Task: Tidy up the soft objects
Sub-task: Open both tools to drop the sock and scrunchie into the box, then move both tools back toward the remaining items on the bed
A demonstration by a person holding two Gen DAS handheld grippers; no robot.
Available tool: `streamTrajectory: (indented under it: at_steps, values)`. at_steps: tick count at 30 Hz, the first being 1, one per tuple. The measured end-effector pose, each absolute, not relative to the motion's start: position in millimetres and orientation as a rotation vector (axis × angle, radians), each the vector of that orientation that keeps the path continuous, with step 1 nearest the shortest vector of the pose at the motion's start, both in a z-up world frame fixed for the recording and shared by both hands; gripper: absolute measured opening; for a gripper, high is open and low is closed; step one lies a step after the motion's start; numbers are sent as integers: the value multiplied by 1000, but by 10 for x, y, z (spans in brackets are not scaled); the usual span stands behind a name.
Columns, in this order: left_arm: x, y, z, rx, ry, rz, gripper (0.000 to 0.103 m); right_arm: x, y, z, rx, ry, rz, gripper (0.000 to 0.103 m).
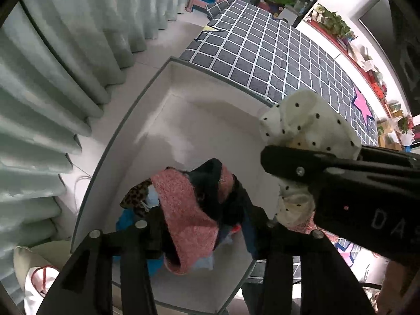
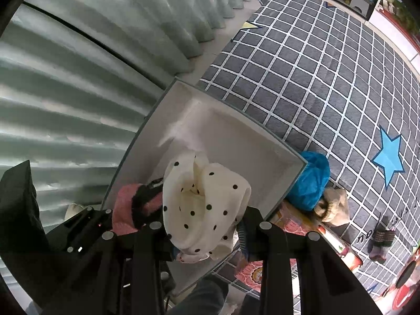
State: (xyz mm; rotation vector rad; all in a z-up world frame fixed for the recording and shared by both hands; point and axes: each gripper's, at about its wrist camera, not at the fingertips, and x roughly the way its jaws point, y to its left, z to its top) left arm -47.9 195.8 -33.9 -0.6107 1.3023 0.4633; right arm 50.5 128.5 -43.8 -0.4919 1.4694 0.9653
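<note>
A white storage box point(image 1: 168, 99) point(image 2: 252, 144) stands on the floor by the rug. My left gripper point(image 1: 207, 225) is shut on a pink and black fuzzy cloth point(image 1: 189, 210) and holds it over the box, above leopard-print and blue items point(image 1: 131, 218) lying inside. My right gripper point(image 2: 207, 228) is shut on a cream cloth with black dots point(image 2: 204, 207) point(image 1: 307, 120) and holds it over the box's near side. The right gripper's body crosses the left wrist view point(image 1: 341, 181). The pink cloth also shows in the right wrist view point(image 2: 126, 204).
A grey checked rug point(image 2: 315, 78) with a blue star lies to the right. On it by the box are a blue bag point(image 2: 309, 181), a beige soft item point(image 2: 333, 207) and a striped sock point(image 2: 380, 241). Pale curtains point(image 2: 78, 78) hang on the left.
</note>
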Motion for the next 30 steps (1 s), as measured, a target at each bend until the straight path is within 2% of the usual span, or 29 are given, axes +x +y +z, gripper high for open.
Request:
streamTrajectory:
  at_steps: [1,2,3,6,9,12,14,16,17,18,30]
  values:
    - [-473,1952,-347,-605,1308,465,58,503,1293,-442,-491,1470,970,38]
    - [-470,1943,-354,-591,1317,476,75,500,1293,-436,-491,1468,972,44]
    - [-475,1936,-354,-576,1321,495,81,502,1294,-433,-489,1465,973,55]
    - [-499,1938,-382,-581,1332,521,82,507,1283,-410,-478,1458,977,58]
    - [-531,1959,-422,-623,1339,520,86,532,1265,-400,-489,1445,957,75]
    - [-529,1953,-458,-607,1378,543,86,599,1208,-370,-452,1439,945,76]
    - [-542,1958,-468,-629,1373,545,87,643,1178,-351,-444,1434,926,87]
    - [-548,1981,-463,-649,1366,559,88,690,1127,-317,-428,1419,919,103]
    - [-552,1983,-456,-651,1359,566,92,711,1097,-292,-413,1410,918,103]
    - [-552,1980,-449,-649,1357,572,102,738,1069,-263,-403,1399,908,103]
    - [-392,1837,-248,-641,1334,529,103,1200,543,-127,-271,1395,770,103]
